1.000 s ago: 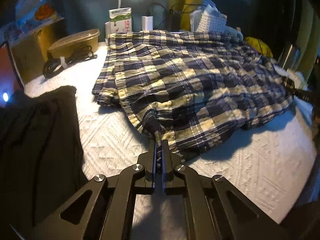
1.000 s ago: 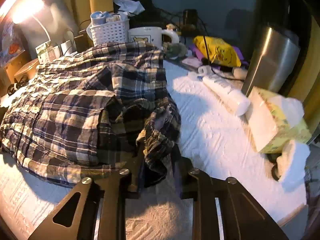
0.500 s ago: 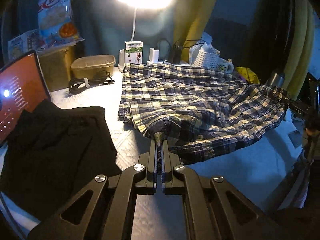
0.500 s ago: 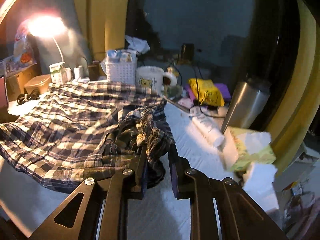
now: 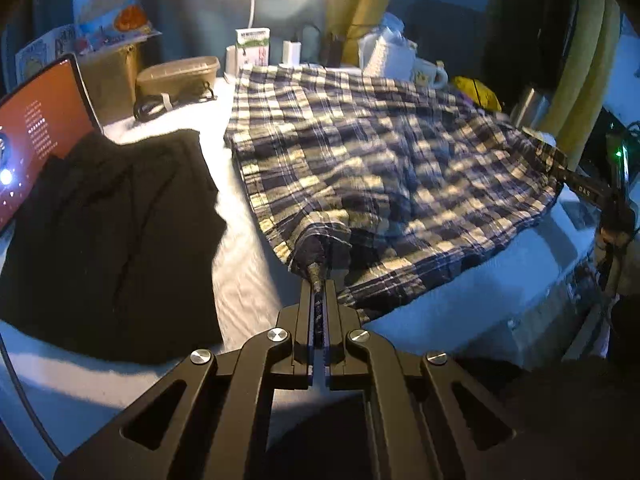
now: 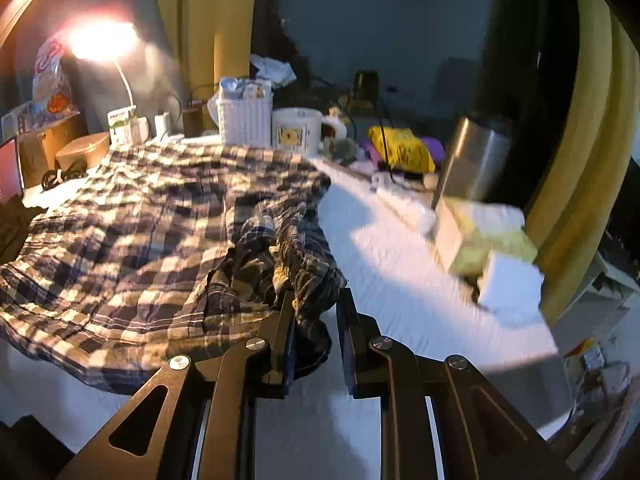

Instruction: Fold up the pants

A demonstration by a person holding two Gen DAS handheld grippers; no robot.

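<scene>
I hold the plaid pants (image 5: 372, 168) by two points of their near edge, lifted and stretched between my claws above the white-covered worktop (image 5: 248, 264). My left claw (image 5: 319, 286) is pressed together on a thin twist of the fabric's near-left corner. My right claw (image 6: 314, 304) stands a little apart, pinching a thicker bunch of gathered cloth, likely the waistband end, which spills over and between its fingers. The far part of the pants lies on the worktop, its far edge close to the white basket (image 6: 245, 120) and the mug (image 6: 297, 130).

I judge this to be the carrying stroke of a fold: the near edge is up and taut, not yet laid down. Next I need to bring both claws across together, at one height, so the edge stays straight, then lower it onto the far part and let go. The black garment (image 5: 108, 240) on the left and the tissue box (image 6: 480, 236) on the right lie close enough to watch for.
</scene>
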